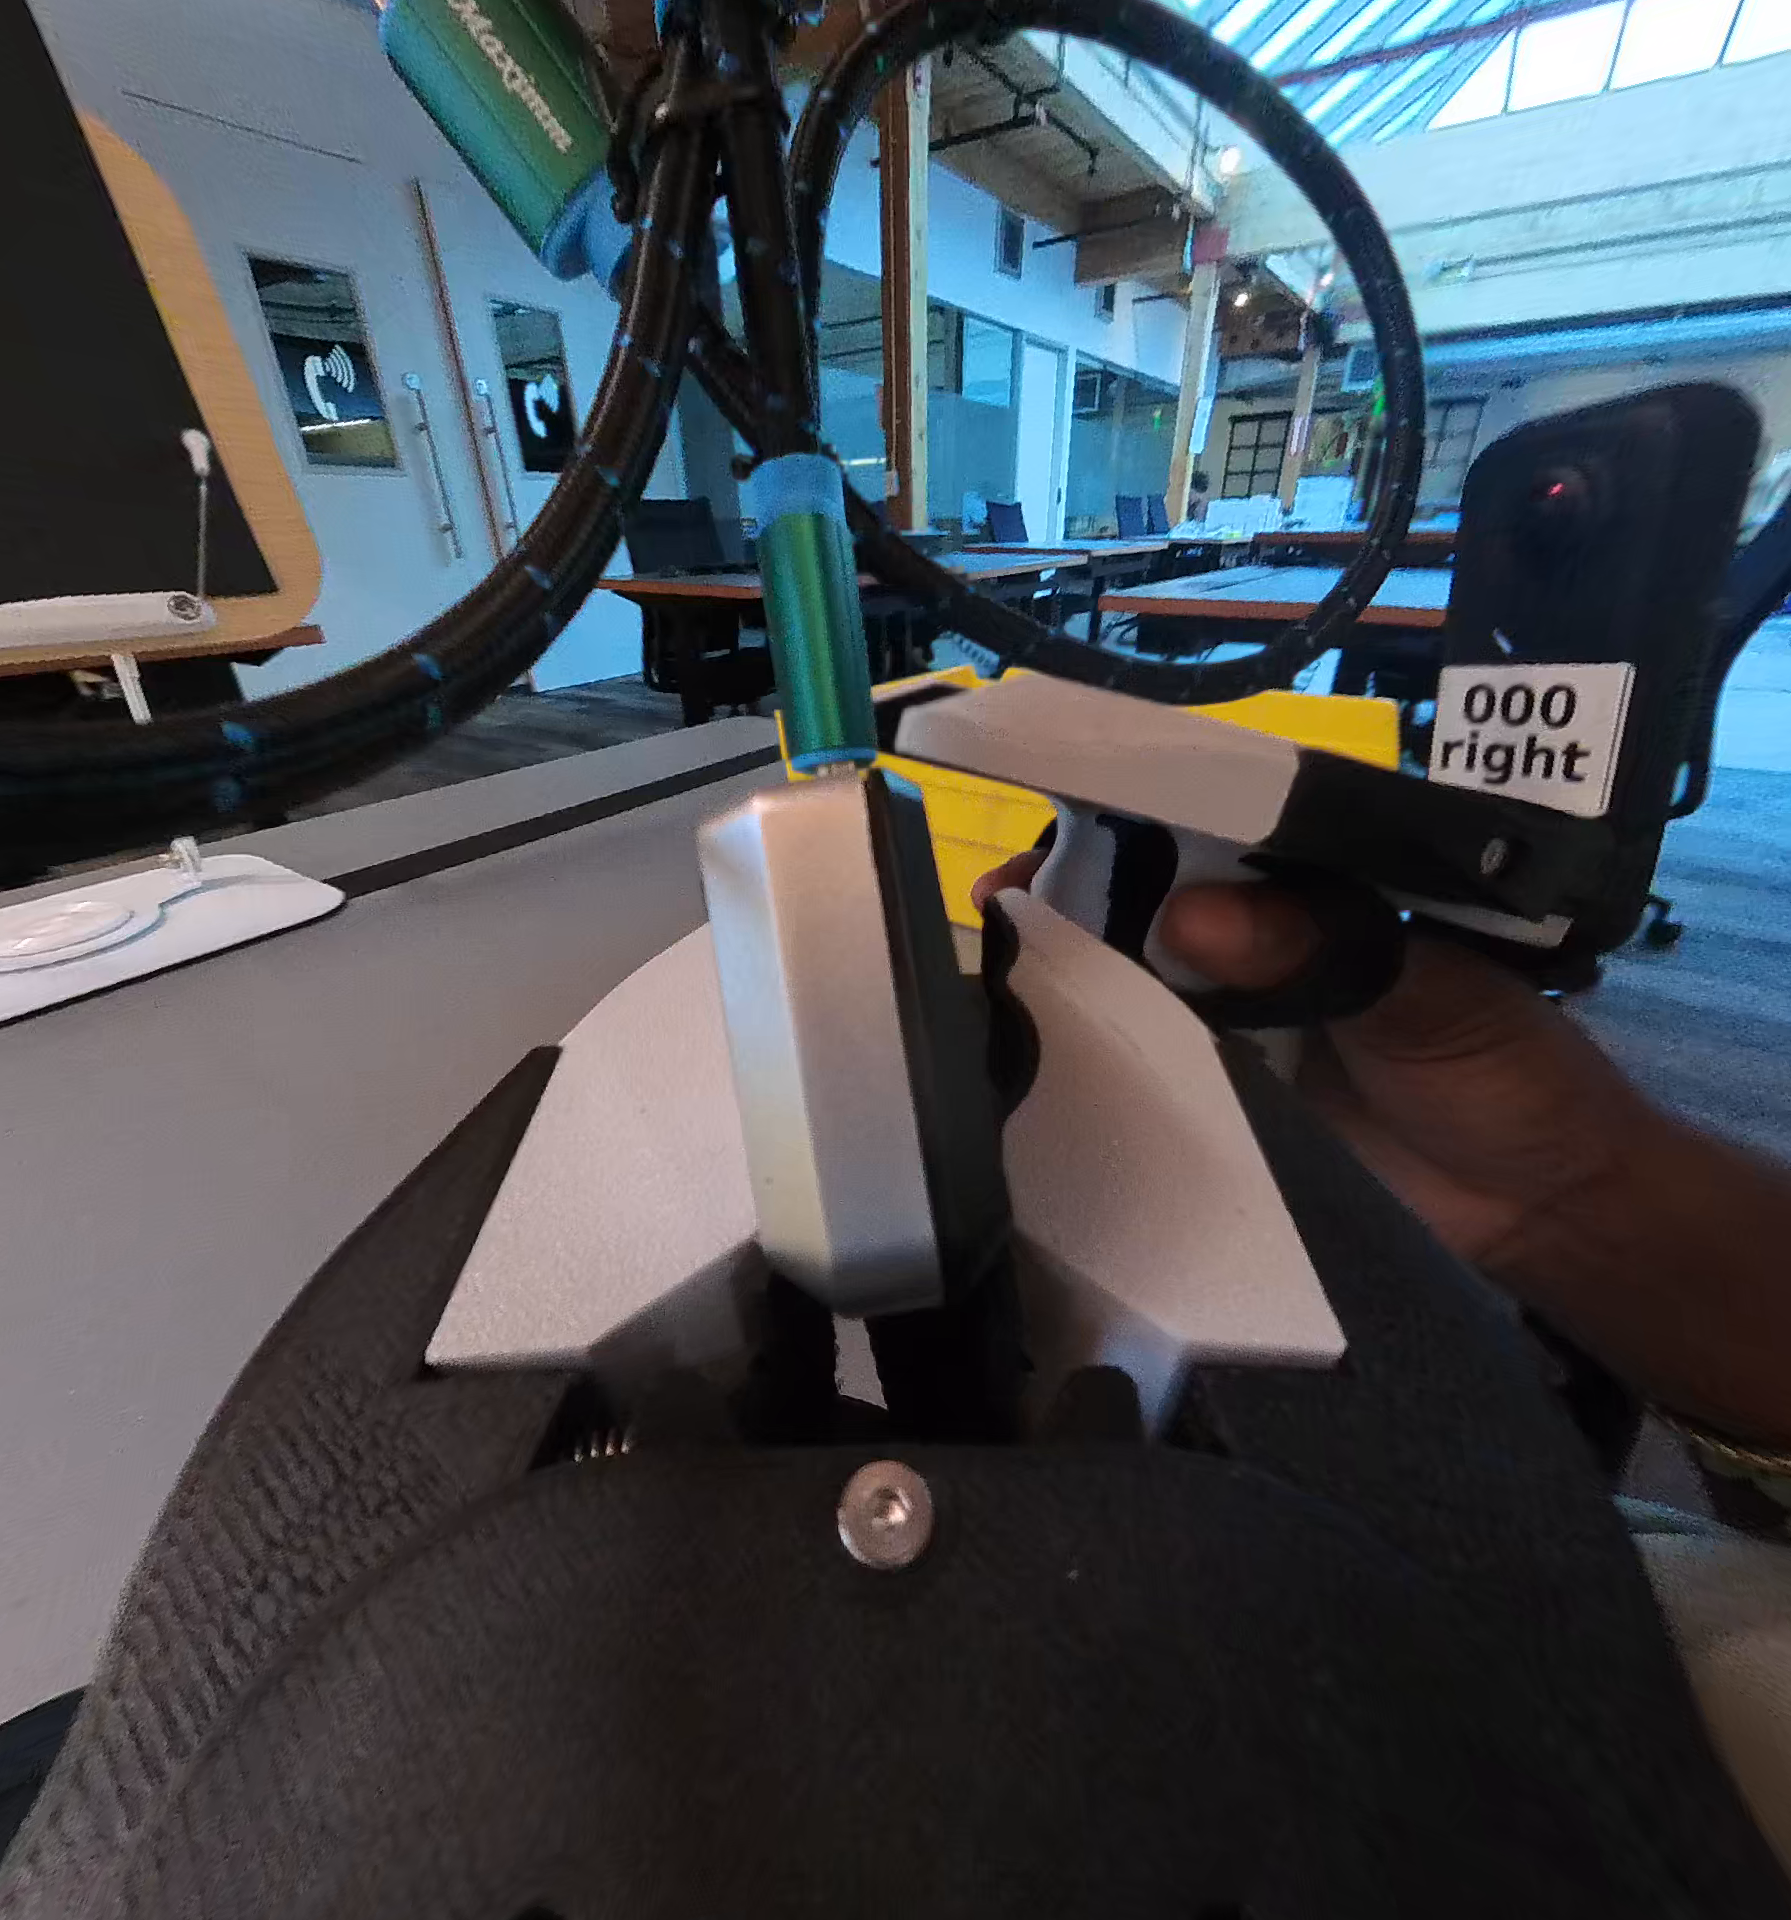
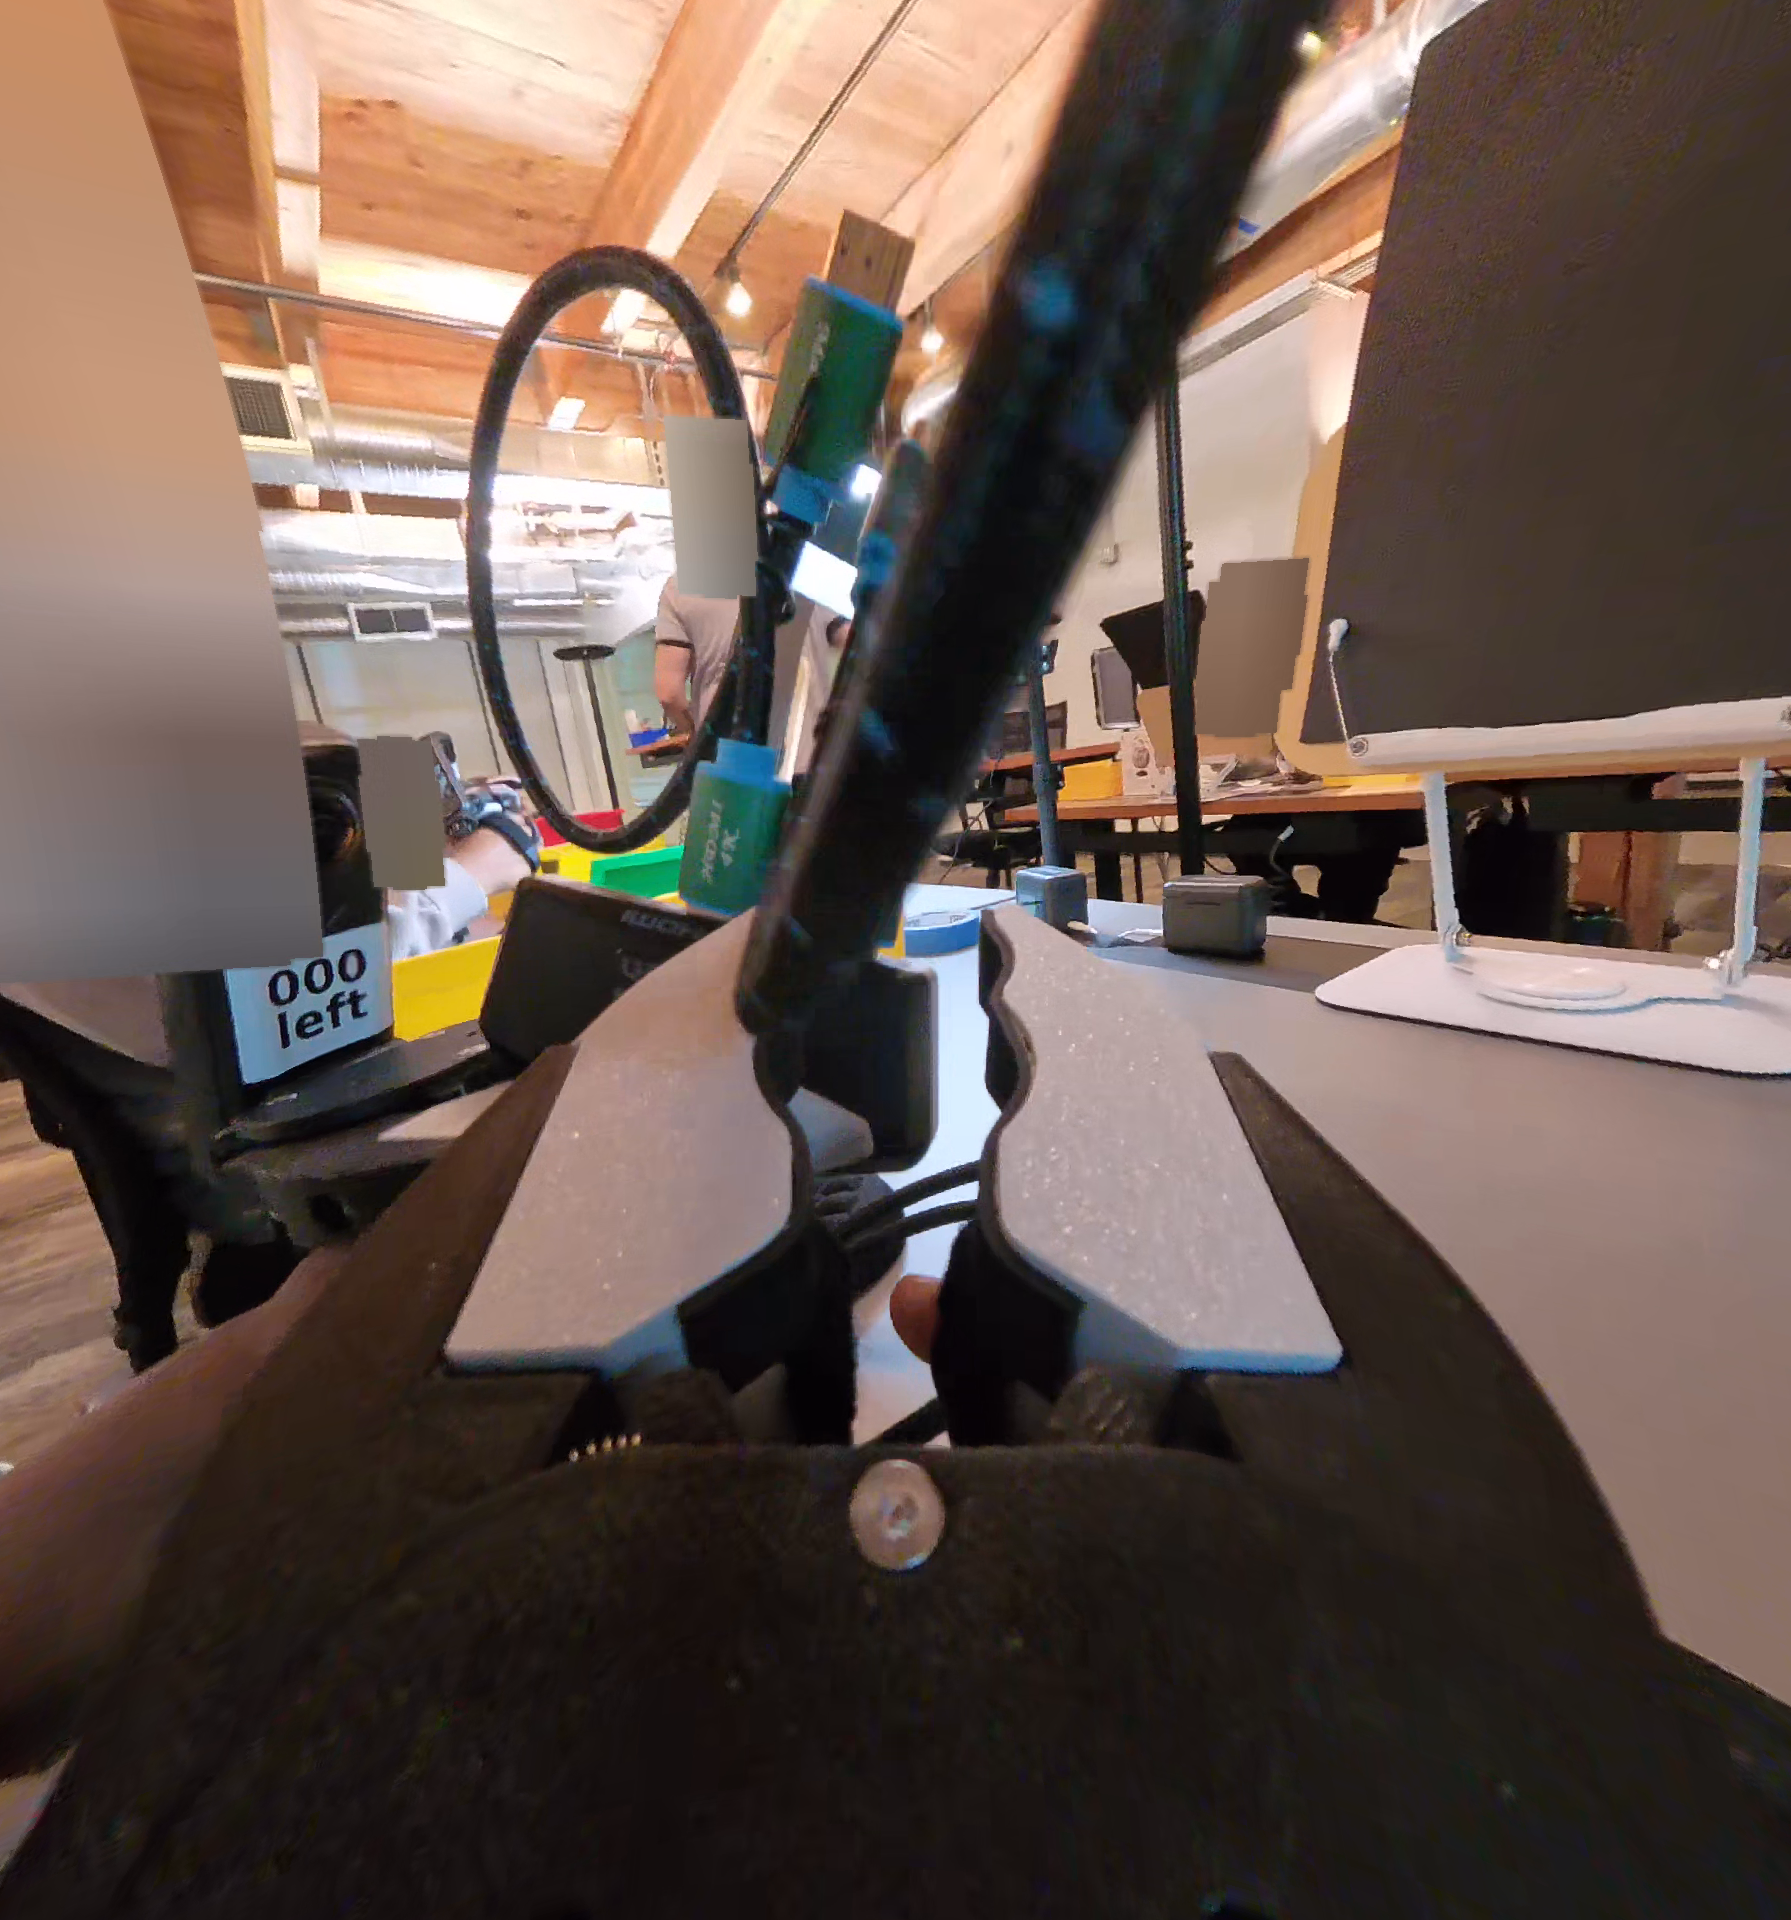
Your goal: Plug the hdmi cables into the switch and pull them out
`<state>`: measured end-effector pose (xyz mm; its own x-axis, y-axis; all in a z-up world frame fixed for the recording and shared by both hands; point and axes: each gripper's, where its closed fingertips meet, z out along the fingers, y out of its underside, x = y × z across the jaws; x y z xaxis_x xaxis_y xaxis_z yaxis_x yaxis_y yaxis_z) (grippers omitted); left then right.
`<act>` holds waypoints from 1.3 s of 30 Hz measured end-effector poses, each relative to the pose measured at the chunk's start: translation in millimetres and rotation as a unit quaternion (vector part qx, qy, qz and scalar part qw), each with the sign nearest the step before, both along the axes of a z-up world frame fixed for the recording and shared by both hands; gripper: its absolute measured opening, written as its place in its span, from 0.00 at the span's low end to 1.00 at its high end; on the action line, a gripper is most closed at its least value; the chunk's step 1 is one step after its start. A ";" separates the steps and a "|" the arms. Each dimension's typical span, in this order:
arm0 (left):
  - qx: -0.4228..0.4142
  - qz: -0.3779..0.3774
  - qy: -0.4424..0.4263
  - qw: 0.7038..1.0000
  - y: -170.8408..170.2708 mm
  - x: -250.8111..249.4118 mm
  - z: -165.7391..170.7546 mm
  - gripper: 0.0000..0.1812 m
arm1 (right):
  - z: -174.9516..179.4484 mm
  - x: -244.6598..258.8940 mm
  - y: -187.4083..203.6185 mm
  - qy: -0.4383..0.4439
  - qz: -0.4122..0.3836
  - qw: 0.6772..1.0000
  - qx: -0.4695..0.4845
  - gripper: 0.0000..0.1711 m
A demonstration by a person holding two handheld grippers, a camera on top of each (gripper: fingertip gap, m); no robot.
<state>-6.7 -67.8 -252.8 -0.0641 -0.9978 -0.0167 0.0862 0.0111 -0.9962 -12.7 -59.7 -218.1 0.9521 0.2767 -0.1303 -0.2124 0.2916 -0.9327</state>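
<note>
The switch (image 1: 829,1039) is being clamped in the left gripper (image 1: 870,1122) fingers, one green plug (image 1: 813,644) seated, while the right gripper (image 2: 891,1091), fingers released around the cable (image 2: 974,520), probably needs closing next for a pull.

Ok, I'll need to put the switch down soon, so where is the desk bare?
Bare grey desk lies left of the left gripper, near side of the white stand base. In the right wrist view, desk is free before that base. Crowded: around the switch, cables and right gripper.

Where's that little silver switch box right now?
In the left wrist view the switch box stands on edge mid-frame, clamped in the left hand-held gripper, with a green HDMI plug in its top.
</note>
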 end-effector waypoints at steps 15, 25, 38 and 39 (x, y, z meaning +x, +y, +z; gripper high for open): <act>0.069 0.005 0.087 0.994 -13.4 15.7 -29.0 0.18 | 0.9 10.4 -12.1 -0.045 -0.033 0.998 0.021 0.12; 0.074 0.003 0.062 0.995 -17.3 15.9 -26.0 0.19 | 4.1 12.0 -13.7 -0.027 0.006 1.000 0.014 0.12; -0.122 -0.160 -0.018 0.979 -17.3 -14.2 10.1 0.19 | 2.1 0.6 -19.1 -0.004 0.157 0.987 -0.014 0.19; -0.156 -0.204 -0.013 0.966 -20.6 -19.4 11.6 0.19 | 6.3 4.6 -23.5 0.018 0.175 0.984 -0.001 0.22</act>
